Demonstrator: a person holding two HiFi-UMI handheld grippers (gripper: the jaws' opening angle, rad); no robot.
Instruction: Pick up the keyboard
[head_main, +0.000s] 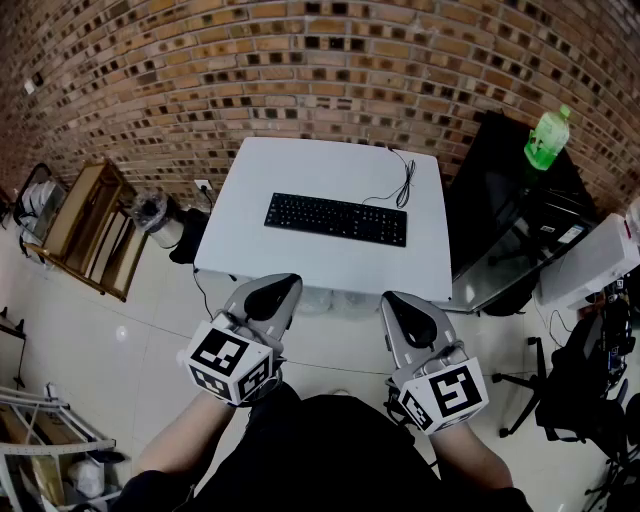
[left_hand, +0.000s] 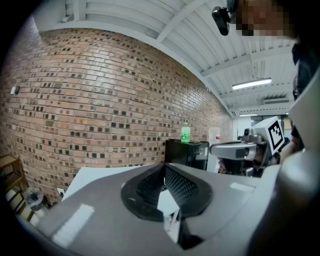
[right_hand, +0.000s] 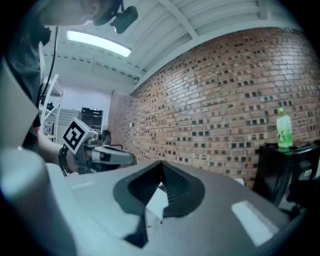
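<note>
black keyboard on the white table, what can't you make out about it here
Black keyboard: key legends too small in the head view.
Gripper views: keyboard hidden behind left gripper and right gripper bodies.
Thin black cable: runs to the white table far edge; plug unseen.

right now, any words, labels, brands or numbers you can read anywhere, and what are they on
No text can be read in any view.
keyboard: key legends too small to read.
green bottle: label too small and blurred to read.
left tongs and right tongs: black-and-white square markers only, no words or numbers.
</note>
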